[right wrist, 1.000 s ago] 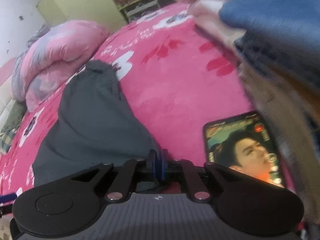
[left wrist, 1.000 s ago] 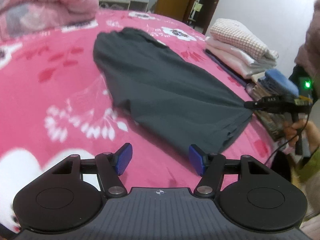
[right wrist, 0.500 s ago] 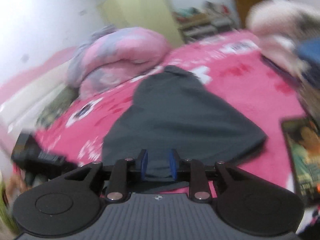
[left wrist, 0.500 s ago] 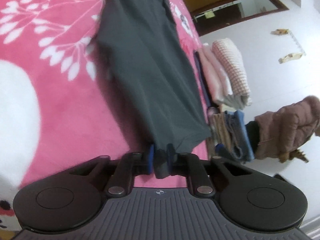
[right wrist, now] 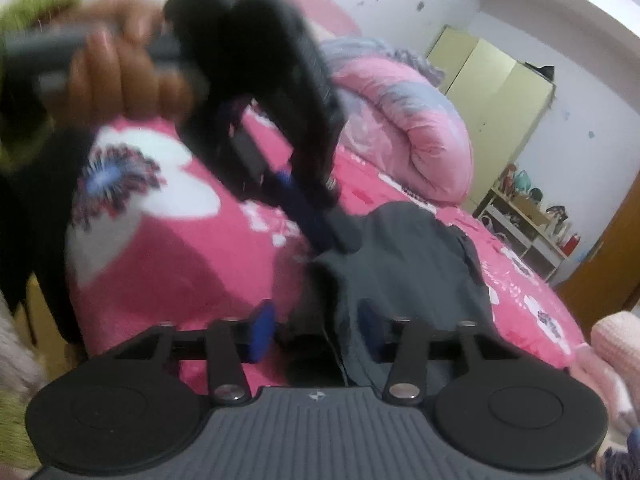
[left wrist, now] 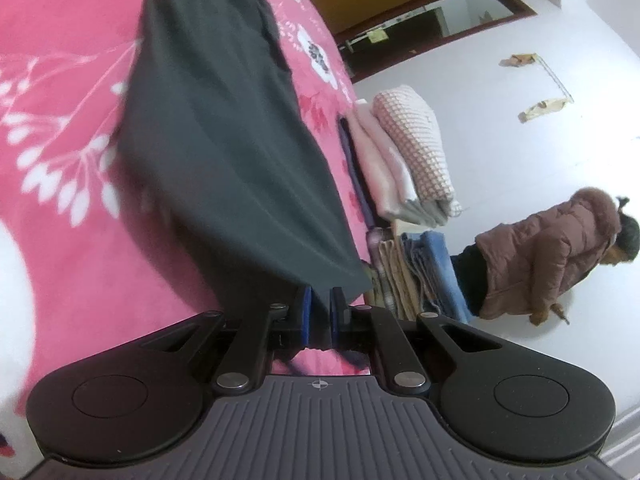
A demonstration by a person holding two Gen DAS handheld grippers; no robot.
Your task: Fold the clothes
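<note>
Pads (left wrist: 306,312) of the left gripper (left wrist: 319,312) are pinched together on one corner of a dark grey garment (left wrist: 224,140). The rest of it stretches away from the tips across a pink flowered blanket (left wrist: 60,240).

The right gripper (right wrist: 314,330) is tilted down over the same garment. Its jaws stand apart and are closing, with a loose edge of the cloth between them, close to the right-hand pad and not pinched.

Only the right wrist view shows the person's left hand (right wrist: 120,68), blurred, in a green sleeve. It is wrapped round the handle of the left gripper, which slants down so that its blue tips meet the garment's corner. That view also takes in a rolled pink quilt (right wrist: 408,120) and a pale yellow cupboard (right wrist: 492,84).

Only the left wrist view shows a stack of folded clothes (left wrist: 404,152) beside the garment and, further off, a person in a brown jacket (left wrist: 548,256).
</note>
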